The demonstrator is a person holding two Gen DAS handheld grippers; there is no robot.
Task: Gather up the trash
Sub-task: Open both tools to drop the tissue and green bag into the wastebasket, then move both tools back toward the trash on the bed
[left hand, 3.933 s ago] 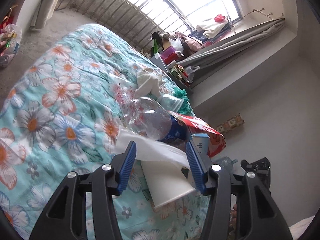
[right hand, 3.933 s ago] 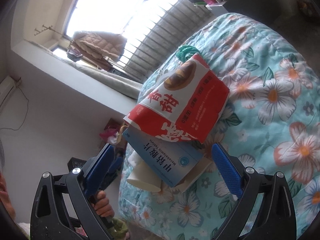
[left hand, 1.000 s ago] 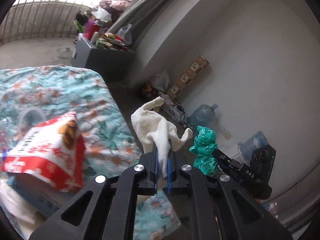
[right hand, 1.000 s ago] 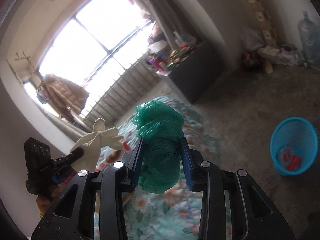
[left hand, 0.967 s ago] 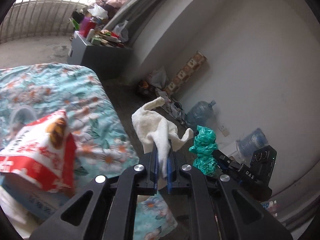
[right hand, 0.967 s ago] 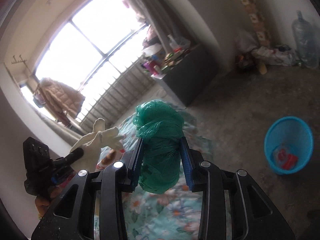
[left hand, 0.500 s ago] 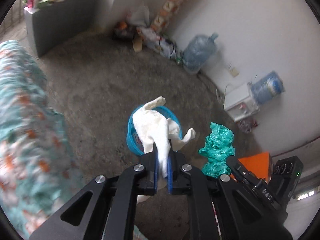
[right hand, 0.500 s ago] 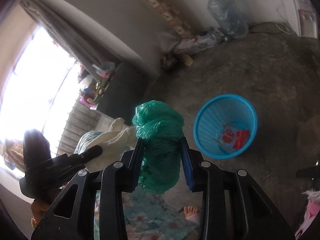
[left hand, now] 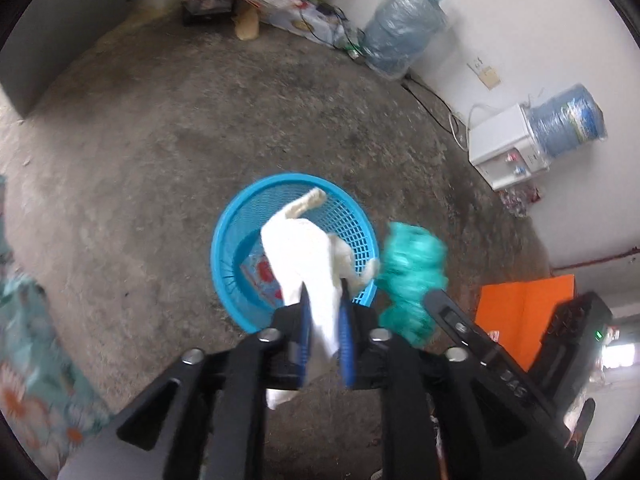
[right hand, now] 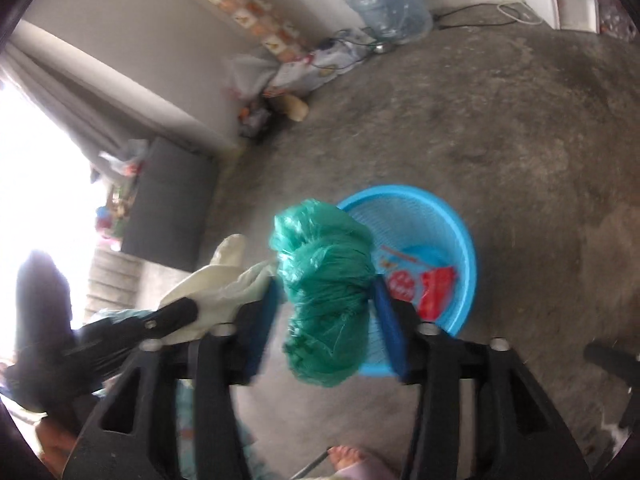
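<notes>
A blue mesh basket stands on the concrete floor with a red wrapper inside. My left gripper hangs over it. Its jaws are opening, and a white cloth sits loosely between the blue pads with its tail drooping below them. In the right wrist view my right gripper is at the near left edge of the basket. Its jaws are opening too, with small gaps on both sides of the green plastic bag bundle. The bundle looks blurred just right of the basket.
Two large water bottles and a white dispenser stand along the wall. An orange sheet lies at the right. The flowered quilt borders the left. A grey cabinet and clutter sit by the window. A bare foot shows below.
Both grippers swung from the bed and came down over the blue basket. The jaws of both have parted from the white cloth and the green bag.
</notes>
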